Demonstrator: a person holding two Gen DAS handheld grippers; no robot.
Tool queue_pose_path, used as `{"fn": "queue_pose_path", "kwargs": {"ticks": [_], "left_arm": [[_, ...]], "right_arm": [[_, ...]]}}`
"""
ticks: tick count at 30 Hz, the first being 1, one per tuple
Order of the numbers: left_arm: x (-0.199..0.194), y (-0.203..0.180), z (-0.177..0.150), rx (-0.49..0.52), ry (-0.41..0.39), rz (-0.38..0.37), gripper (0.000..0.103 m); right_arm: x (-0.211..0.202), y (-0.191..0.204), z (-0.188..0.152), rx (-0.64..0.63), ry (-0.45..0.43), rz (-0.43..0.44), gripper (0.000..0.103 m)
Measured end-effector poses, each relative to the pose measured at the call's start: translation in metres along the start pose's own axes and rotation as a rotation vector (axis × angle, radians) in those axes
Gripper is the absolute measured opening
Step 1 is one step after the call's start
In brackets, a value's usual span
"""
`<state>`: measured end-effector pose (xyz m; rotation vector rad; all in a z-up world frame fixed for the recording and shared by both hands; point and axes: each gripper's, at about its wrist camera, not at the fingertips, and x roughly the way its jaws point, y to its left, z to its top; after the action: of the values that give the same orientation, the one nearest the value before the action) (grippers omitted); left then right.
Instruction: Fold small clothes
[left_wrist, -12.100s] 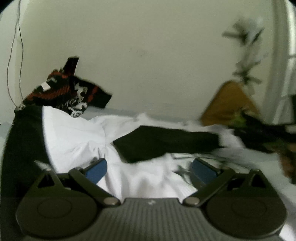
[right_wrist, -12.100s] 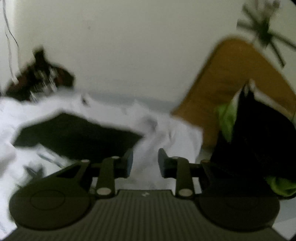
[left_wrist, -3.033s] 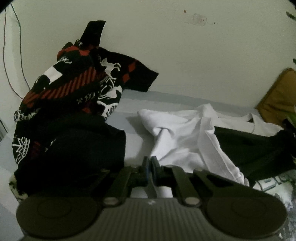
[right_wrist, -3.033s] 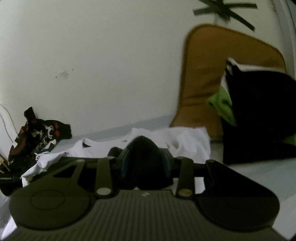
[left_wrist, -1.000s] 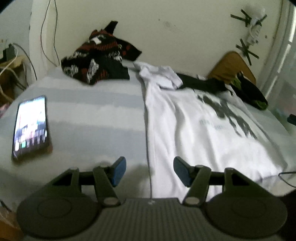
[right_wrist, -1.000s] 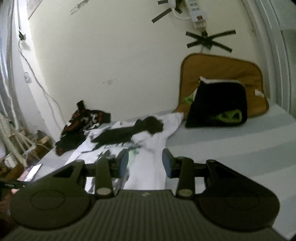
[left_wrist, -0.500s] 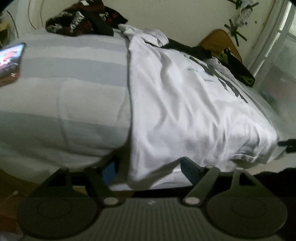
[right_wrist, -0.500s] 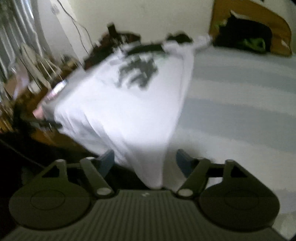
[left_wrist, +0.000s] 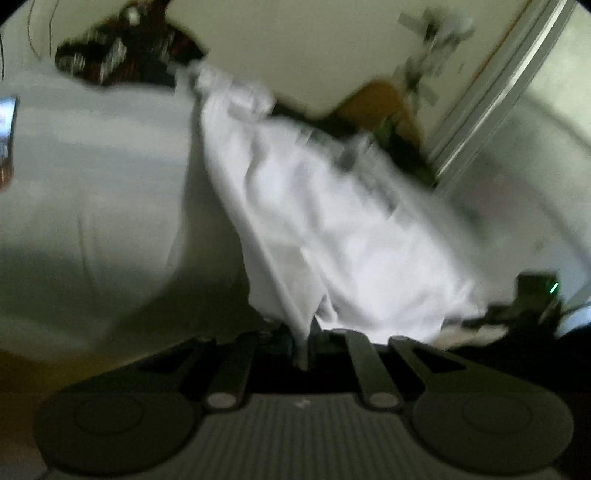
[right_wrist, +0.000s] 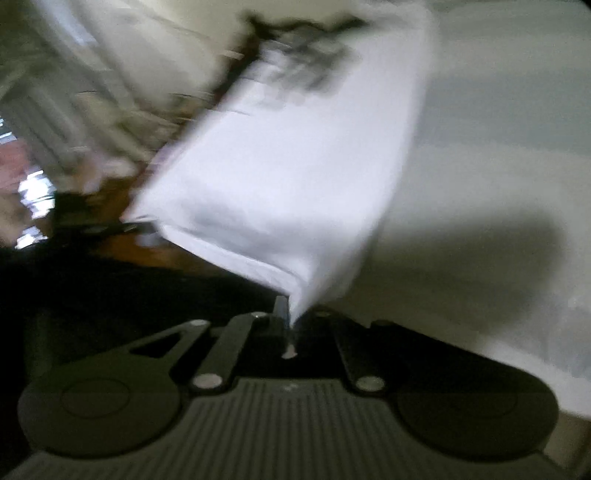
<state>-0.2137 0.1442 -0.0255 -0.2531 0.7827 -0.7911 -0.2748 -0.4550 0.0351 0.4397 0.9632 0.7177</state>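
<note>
Both views are blurred, but the white T-shirt (left_wrist: 343, 229) lies spread along the bed (left_wrist: 92, 192), its hem hanging over the near edge. The left claw (left_wrist: 303, 343) is pinched tight on 1 hem corner, and the right claw (right_wrist: 290, 325) is pinched on the other. A dark patterned garment (left_wrist: 122, 55) seems heaped by the far wall.

Both wrist cameras sit low at the bed's (left_wrist: 92, 206) near edge, close behind their fingers, tilted down toward the wall end. Each frames the same white shirt (left_wrist: 332, 229) (right_wrist: 295, 177) (both views blurred).
</note>
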Motion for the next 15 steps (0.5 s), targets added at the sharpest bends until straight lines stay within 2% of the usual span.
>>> {"fn": "queue_pose_path", "kwargs": {"ticks": [3, 7, 10, 12, 13, 14, 15], "left_arm": [[-0.018, -0.006, 0.026, -0.017, -0.125, -0.083, 0.006], [-0.012, -0.007, 0.075, -0.045, -0.219, -0.123, 0.007], [0.014, -0.003, 0.124, -0.062, -0.241, -0.102, 0.007], [0.035, 0.002, 0.155, -0.081, -0.248, -0.026, 0.013], [0.05, 0.004, 0.17, -0.108, -0.252, 0.037, 0.031], [0.066, 0.007, 0.184, -0.131, -0.254, 0.116, 0.056], [0.081, 0.009, 0.193, -0.137, -0.26, 0.206, 0.059]], "right_arm": [[-0.024, 0.013, 0.015, -0.018, -0.085, 0.083, 0.006], [-0.056, 0.018, 0.049, -0.031, -0.294, 0.147, 0.006], [-0.06, 0.012, 0.083, -0.009, -0.424, 0.122, 0.006], [-0.056, 0.003, 0.112, 0.009, -0.482, 0.074, 0.006], [-0.051, -0.002, 0.13, 0.027, -0.51, 0.021, 0.006], [-0.047, -0.011, 0.144, 0.053, -0.534, -0.037, 0.011], [-0.038, -0.021, 0.163, 0.116, -0.566, -0.135, 0.019]]}}
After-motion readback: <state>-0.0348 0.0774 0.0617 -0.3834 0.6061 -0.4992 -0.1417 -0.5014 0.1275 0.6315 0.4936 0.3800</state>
